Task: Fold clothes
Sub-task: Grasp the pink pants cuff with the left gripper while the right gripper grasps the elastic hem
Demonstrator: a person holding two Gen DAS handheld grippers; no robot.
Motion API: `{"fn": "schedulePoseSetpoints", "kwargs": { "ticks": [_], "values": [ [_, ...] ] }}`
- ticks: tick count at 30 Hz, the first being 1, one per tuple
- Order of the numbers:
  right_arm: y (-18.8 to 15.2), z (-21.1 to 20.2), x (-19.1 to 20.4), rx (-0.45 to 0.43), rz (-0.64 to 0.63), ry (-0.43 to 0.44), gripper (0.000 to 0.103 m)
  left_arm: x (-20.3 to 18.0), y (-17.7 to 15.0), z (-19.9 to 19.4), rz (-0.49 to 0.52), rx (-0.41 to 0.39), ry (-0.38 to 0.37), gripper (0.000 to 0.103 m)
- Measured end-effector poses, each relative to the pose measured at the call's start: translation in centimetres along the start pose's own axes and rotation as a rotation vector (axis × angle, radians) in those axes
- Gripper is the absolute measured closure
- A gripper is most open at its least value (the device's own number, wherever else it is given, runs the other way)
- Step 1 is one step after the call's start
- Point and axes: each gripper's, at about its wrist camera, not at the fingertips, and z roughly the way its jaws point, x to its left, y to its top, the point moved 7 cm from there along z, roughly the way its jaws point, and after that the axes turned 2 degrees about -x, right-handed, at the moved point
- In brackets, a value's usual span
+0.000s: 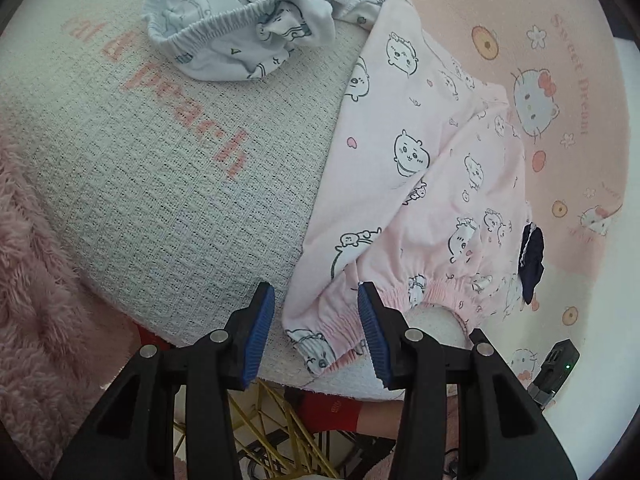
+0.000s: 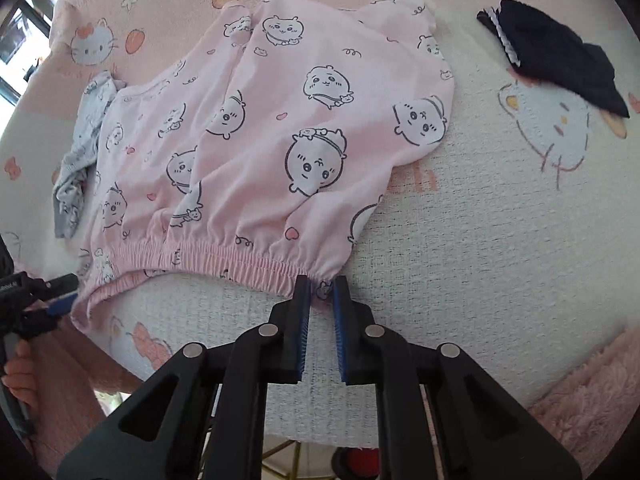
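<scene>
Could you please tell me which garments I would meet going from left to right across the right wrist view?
Light blue printed garment → pink shorts with cartoon faces → dark navy garment with white trim. All three lie on the bedspread; the right gripper pinches the pink shorts' waistband corner.

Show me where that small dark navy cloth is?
The small dark navy cloth lies upper right in the right wrist view, beside the pink cartoon-print shorts.

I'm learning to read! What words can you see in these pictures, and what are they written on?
"Sweet Dream": on the pink blanket, beside the cat face.
"peach": woven in pink on the white knit blanket; the letters before it are cut off.
Small print on the black box and other blanket words: too blurred to read.
</scene>
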Motion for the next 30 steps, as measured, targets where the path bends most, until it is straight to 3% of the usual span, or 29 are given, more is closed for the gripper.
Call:
{"fn": "schedulePoseSetpoints", "kwargs": {
  "ticks": [4, 10, 13, 16, 17, 19, 24, 27, 30],
  "values": [
    [-0.1, -1.0, -1.9, -0.028, 0.033, -0.087, 0.100, -0.9, -0.2, -0.1, 0.058, 0.000, 0.014, 0.058],
    [0.6, -2.0, -1.2, -0.047, 0.192, 0.256, 0.093, -1.1, -0.7, 0.3, 0.084, 0.024, 0.043, 0.058],
    [0.6, -0.8, -0.6, -0.014, 0.209, 0.284, 0.073, -1.1, -0.6, 0.1, 0.079, 0.022, 0.025, 0.058],
    [0.9, 0.7, -0.3, 0.017, 0.221, 0.310, 0.073, -0.9, -0.7, 0.1, 0.085, 0.028, 0.032, 0.058],
    [1.0, 1.1, -0.1, 0.013, 0.202, 0.302, 0.076, -0.9, -0.7, 0.1, 0.087, 0.031, 0.036, 0.058],
    [1.1, 1.4, 0.3, 0.004, 0.143, 0.246, 0.103, -0.9, -0.7, 0.0, 0.092, 0.030, 0.038, 0.058],
    [0.7, 0.8, 0.1, -0.034, 0.015, 0.049, 0.103, -0.8, -0.4, -0.5, 0.082, 0.007, 0.034, 0.058],
    [0.5, 0.3, -1.5, -0.031, 0.094, 0.060, 0.103, -0.9, -0.3, -0.5, 0.077, 0.003, 0.029, 0.058],
    [0.7, -0.7, -2.9, -0.058, 0.237, 0.184, 0.097, -1.1, -0.5, -0.3, 0.087, 0.013, 0.032, 0.058]
  ]
}}
